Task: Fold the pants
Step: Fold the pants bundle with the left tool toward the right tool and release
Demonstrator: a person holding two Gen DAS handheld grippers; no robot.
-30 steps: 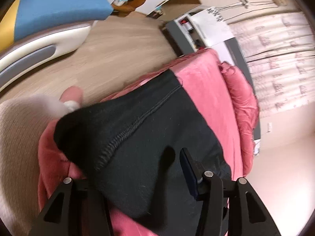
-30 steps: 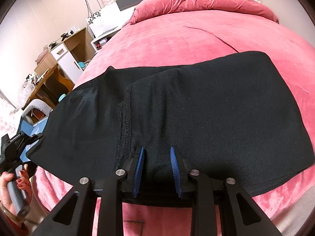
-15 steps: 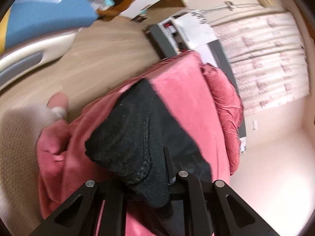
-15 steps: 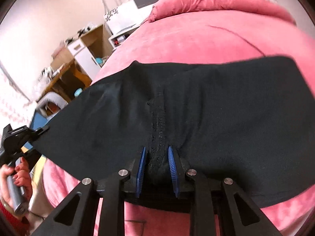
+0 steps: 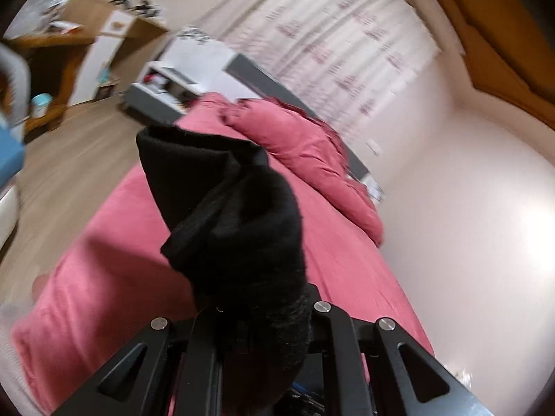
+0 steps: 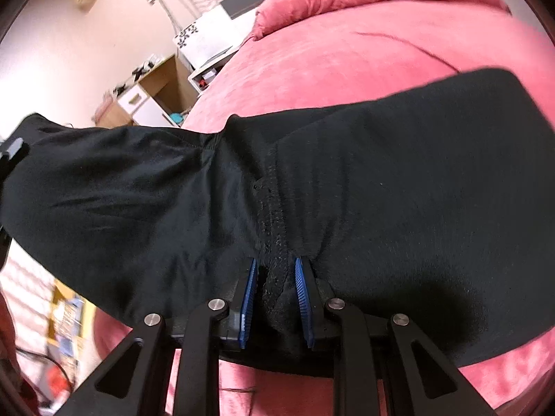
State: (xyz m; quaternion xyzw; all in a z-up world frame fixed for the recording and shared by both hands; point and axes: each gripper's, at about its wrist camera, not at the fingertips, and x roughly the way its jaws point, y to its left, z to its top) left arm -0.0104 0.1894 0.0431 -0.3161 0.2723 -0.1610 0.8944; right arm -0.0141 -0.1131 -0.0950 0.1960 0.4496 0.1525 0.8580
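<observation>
Pink bedding covers the bed [image 6: 347,69] where black pants [image 6: 399,180] lie spread, one end raised clear of the cover toward 9 o'clock. At 6 o'clock the right gripper [image 6: 274,274] pinches the bunched seam between blue pads [image 6: 301,291]. In the other camera, the left gripper [image 5: 263,315] clamps a gathered black fold; a rumpled duvet [image 5: 305,152] lies at 12 o'clock.

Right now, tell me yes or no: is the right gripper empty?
No: the right gripper is shut on a bunched seam of the black pants, held between its blue pads.
</observation>
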